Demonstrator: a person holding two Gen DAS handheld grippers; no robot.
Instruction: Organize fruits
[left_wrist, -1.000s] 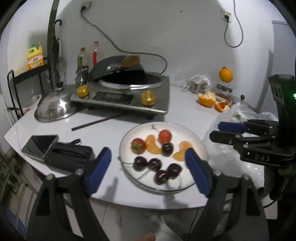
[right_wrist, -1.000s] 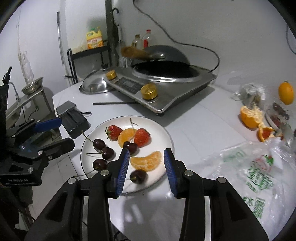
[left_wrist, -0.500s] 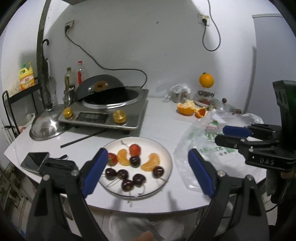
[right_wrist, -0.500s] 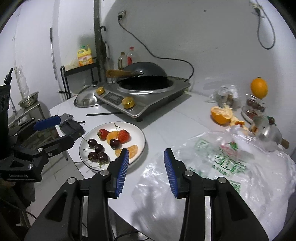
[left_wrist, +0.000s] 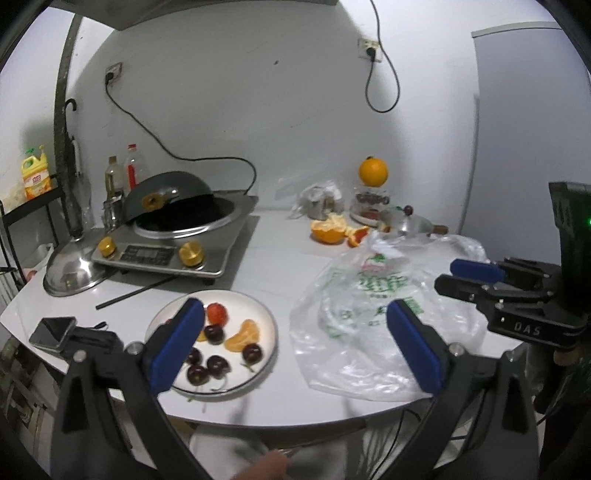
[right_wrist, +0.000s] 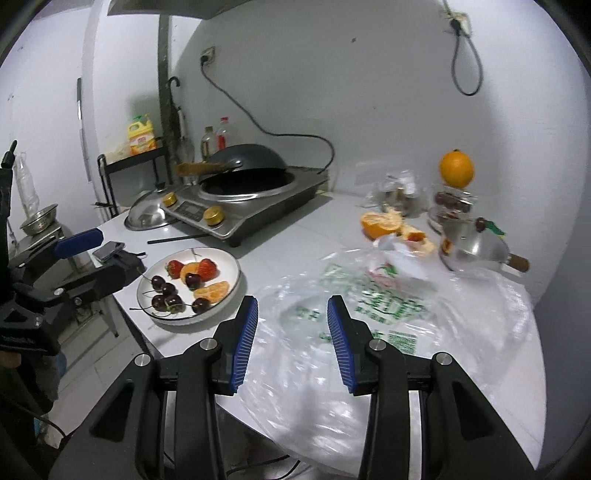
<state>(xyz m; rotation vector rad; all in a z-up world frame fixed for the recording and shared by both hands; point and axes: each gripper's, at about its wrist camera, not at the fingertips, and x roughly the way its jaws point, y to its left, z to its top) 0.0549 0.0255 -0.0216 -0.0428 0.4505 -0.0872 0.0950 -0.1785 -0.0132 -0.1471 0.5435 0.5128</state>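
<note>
Through the left wrist camera: left gripper held above the near table edge, jaws spread wide and holding nothing; white plate of cherries, strawberry and orange segments behind the left pad; clear plastic bag lying just right of the plate. Through the right wrist camera: right gripper hovering over the plastic bag, jaws parted moderately and gripping nothing; plate with fruit off to the left; whole orange perched on a jar at the back.
</note>
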